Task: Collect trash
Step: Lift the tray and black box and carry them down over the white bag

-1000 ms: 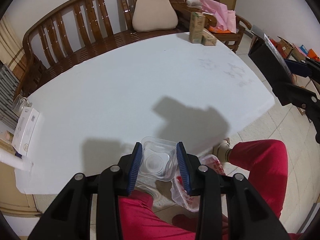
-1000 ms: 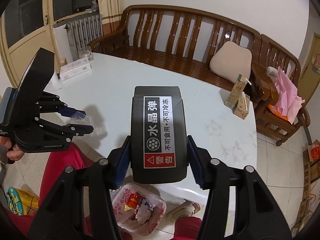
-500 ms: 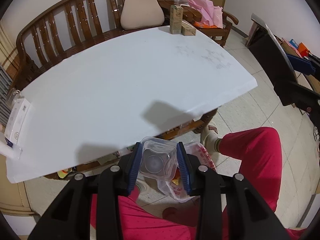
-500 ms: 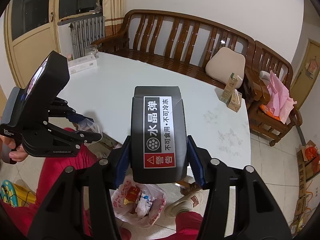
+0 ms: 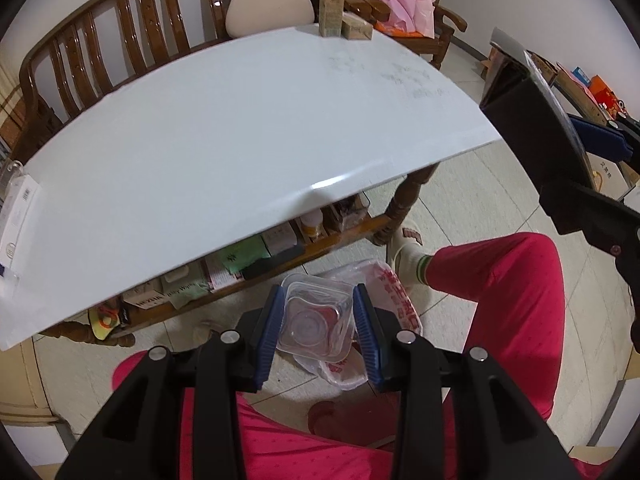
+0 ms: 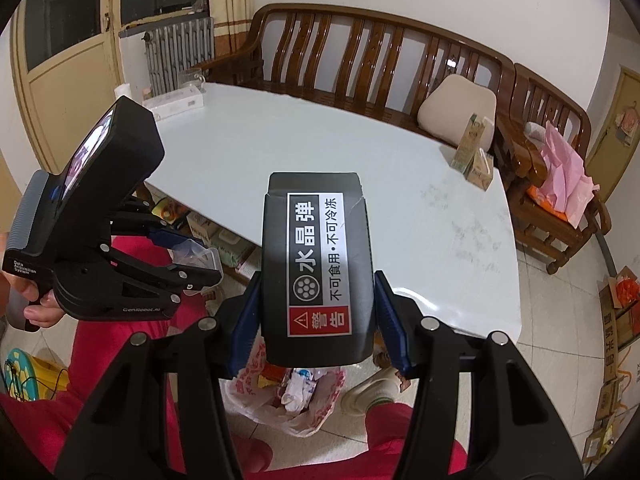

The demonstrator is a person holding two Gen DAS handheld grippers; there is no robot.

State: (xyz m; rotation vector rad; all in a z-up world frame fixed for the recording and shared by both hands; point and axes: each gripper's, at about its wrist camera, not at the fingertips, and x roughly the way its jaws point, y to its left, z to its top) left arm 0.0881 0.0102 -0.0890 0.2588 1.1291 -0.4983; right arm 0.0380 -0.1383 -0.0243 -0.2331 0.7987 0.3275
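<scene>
- Currently left claw (image 5: 318, 326) grips a clear plastic container (image 5: 316, 322), blue pads pressed on its two sides; container held in the air above the open trash bag (image 5: 394, 294).
- Trash bag: translucent with red print, on the tiled floor between the person's red trouser legs (image 5: 508, 284), just off the surface's near edge.
- Right claw (image 6: 318, 320) clamped on a black box (image 6: 318, 264) bearing a white and red label; box stands upright between the pads, over the bag (image 6: 296, 400) seen below with wrappers inside.
- White surface (image 5: 240, 132) mostly bare; two small cartons (image 5: 344, 20) at the far corner, a white box (image 5: 16, 216) at the left edge.
- Wooden bench (image 6: 380, 60) with a beige cushion (image 6: 456, 108) behind the surface.
- Shelf under the surface (image 5: 256, 264) is packed with packets.
- Fingers of a hand (image 6: 38, 308) visible on the left claw's handle.
</scene>
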